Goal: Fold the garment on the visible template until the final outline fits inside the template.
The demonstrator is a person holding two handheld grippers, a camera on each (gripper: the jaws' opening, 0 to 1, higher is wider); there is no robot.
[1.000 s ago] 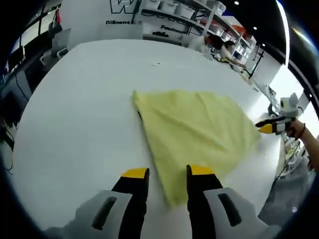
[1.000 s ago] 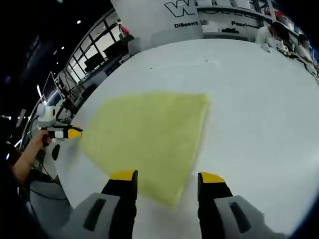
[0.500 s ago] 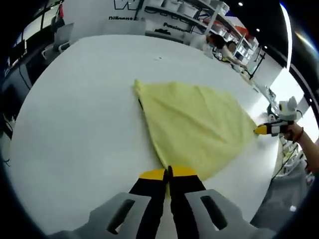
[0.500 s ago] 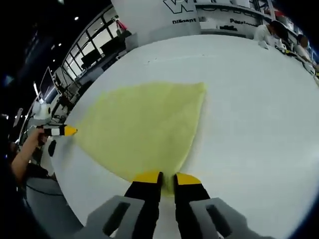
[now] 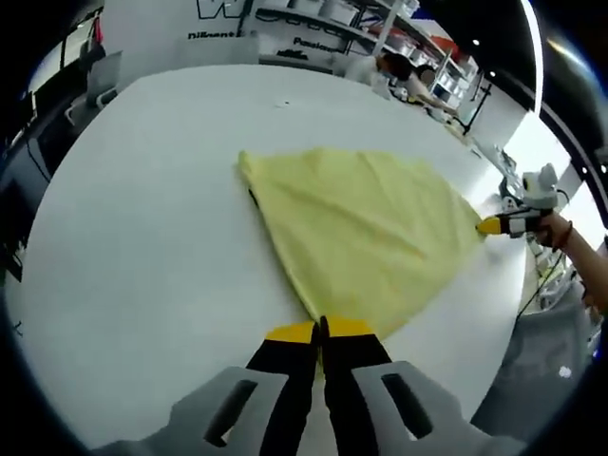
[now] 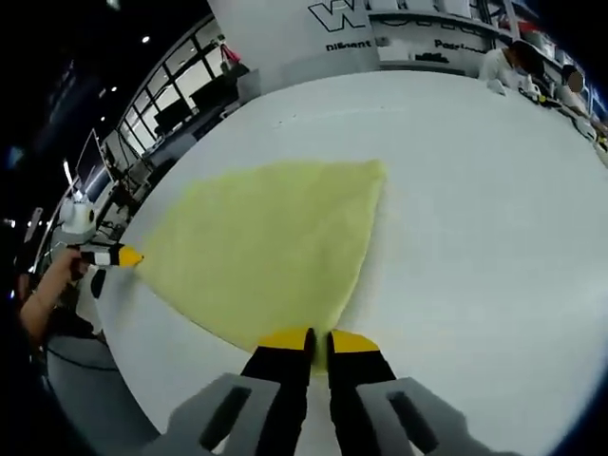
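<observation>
A pale yellow garment point(image 5: 366, 228) lies spread on a white table point(image 5: 142, 209), stretched between the two grippers. My left gripper point(image 5: 320, 330) is shut on the garment's near corner in the left gripper view. Its far right corner is pinched by my right gripper point(image 5: 486, 226), held in a person's hand. In the right gripper view the same yellow garment point(image 6: 266, 252) fans away from my right gripper point(image 6: 317, 338), whose jaws are closed on its near corner. My left gripper point(image 6: 131, 256) grips the corner at far left.
The white table point(image 6: 475, 190) stretches wide around the cloth, its edge near both held corners. Shelves with bins point(image 5: 332, 24) and seated people point(image 5: 404, 76) stand beyond the far edge. A wall with dark lettering point(image 6: 370, 24) rises behind.
One second ago both grippers stood open over the near corners. They have since closed on the garment, and the cloth is pulled a little tauter between them.
</observation>
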